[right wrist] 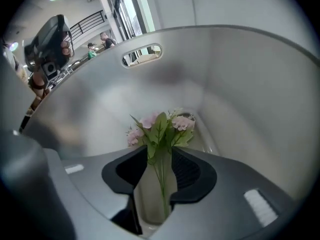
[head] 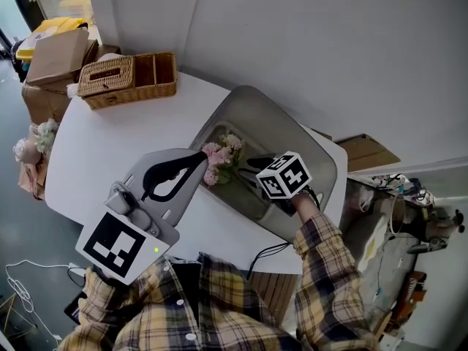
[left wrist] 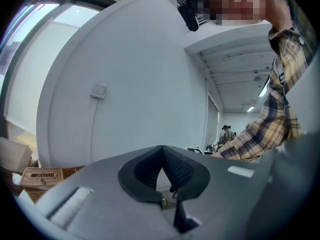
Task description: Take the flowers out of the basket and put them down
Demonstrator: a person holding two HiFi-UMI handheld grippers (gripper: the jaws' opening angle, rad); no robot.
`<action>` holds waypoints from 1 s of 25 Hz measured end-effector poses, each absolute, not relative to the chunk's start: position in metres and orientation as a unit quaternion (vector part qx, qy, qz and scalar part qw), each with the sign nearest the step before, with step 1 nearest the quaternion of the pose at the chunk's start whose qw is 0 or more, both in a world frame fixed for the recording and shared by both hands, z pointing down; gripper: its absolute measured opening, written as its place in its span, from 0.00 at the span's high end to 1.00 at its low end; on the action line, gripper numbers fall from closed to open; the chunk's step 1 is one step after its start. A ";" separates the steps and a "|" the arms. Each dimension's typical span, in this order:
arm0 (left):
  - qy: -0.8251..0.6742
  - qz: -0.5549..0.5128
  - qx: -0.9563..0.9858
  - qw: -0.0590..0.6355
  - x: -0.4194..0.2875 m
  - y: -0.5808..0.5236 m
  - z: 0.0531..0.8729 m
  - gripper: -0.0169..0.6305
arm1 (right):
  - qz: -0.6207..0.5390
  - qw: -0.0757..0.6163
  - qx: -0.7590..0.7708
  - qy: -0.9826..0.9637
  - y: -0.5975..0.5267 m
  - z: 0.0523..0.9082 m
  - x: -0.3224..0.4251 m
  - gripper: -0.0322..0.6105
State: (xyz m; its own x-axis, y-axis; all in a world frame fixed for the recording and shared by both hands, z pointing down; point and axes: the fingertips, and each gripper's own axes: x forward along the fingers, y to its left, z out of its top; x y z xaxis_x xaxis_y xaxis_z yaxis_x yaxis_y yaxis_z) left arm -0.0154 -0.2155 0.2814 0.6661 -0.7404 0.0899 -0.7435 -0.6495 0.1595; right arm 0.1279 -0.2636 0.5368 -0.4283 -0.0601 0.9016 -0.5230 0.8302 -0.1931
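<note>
A bunch of pink flowers (head: 221, 159) with green leaves lies inside a grey plastic basket (head: 292, 123) on the white table (head: 102, 141). My right gripper (head: 250, 168) reaches steeply down into the basket. In the right gripper view its jaws (right wrist: 160, 169) stand open on either side of the thin green stems, and the pads do not press on them. The blossoms (right wrist: 161, 125) rest against the basket's wall (right wrist: 230, 84). My left gripper (head: 197, 158) hovers level over the table just left of the basket, shut and empty (left wrist: 161, 156).
A wicker box (head: 128, 79) stands at the table's far left corner, with cardboard boxes (head: 55, 57) behind it. Another bunch of flowers (head: 33, 143) sits off the table's left edge. The basket has a handle slot (right wrist: 142, 55) in its far wall.
</note>
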 end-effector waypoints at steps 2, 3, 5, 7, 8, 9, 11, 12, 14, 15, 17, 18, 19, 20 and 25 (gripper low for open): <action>-0.409 0.010 0.908 0.092 -0.016 -0.216 0.283 0.95 | 0.235 0.510 0.176 -0.809 -0.263 0.546 0.128 0.70; -0.408 0.010 0.908 0.092 -0.016 -0.217 0.284 0.95 | 0.238 0.513 0.174 -0.806 -0.262 0.551 0.128 0.69; -0.408 0.010 0.908 0.093 -0.015 -0.217 0.285 0.95 | 0.242 0.521 0.172 -0.800 -0.260 0.560 0.129 0.69; -0.408 0.010 0.908 0.095 -0.015 -0.217 0.286 0.95 | 0.244 0.531 0.169 -0.794 -0.257 0.570 0.130 0.67; -0.408 0.011 0.908 0.095 -0.015 -0.217 0.286 0.95 | 0.246 0.536 0.167 -0.790 -0.256 0.575 0.132 0.66; -0.408 0.011 0.908 0.095 -0.015 -0.217 0.286 0.95 | 0.247 0.542 0.165 -0.786 -0.254 0.580 0.134 0.65; -0.408 0.012 0.908 0.096 -0.014 -0.217 0.287 0.95 | 0.252 0.554 0.161 -0.777 -0.251 0.589 0.139 0.63; -0.408 0.012 0.908 0.097 -0.014 -0.217 0.288 0.95 | 0.256 0.558 0.160 -0.773 -0.249 0.594 0.141 0.63; -0.405 0.013 0.909 0.098 -0.014 -0.218 0.287 0.95 | 0.264 0.566 0.160 -0.764 -0.246 0.601 0.146 0.62; -0.404 0.012 0.909 0.098 -0.013 -0.218 0.287 0.95 | 0.267 0.569 0.160 -0.761 -0.244 0.604 0.148 0.63; -0.402 0.014 0.910 0.099 -0.013 -0.219 0.287 0.95 | 0.272 0.573 0.158 -0.757 -0.241 0.610 0.149 0.63; -0.401 0.015 0.911 0.099 -0.013 -0.220 0.287 0.95 | 0.275 0.573 0.157 -0.756 -0.241 0.612 0.149 0.63; -0.402 0.015 0.910 0.099 -0.013 -0.220 0.287 0.95 | 0.278 0.572 0.157 -0.756 -0.241 0.614 0.149 0.63; -0.403 0.015 0.910 0.098 -0.014 -0.220 0.286 0.95 | 0.280 0.571 0.157 -0.756 -0.240 0.616 0.149 0.63; -0.409 0.014 0.907 0.099 -0.019 -0.220 0.286 0.95 | 0.281 0.572 0.153 -0.756 -0.236 0.621 0.148 0.64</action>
State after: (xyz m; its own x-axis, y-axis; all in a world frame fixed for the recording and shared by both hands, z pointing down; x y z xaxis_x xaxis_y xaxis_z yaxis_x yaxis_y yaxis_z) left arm -0.0192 -0.2203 0.2856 0.6645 -0.7395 0.1070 -0.7452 -0.6454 0.1677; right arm 0.1478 -0.2360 0.6209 -0.3000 0.0903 0.9497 -0.5518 0.7956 -0.2499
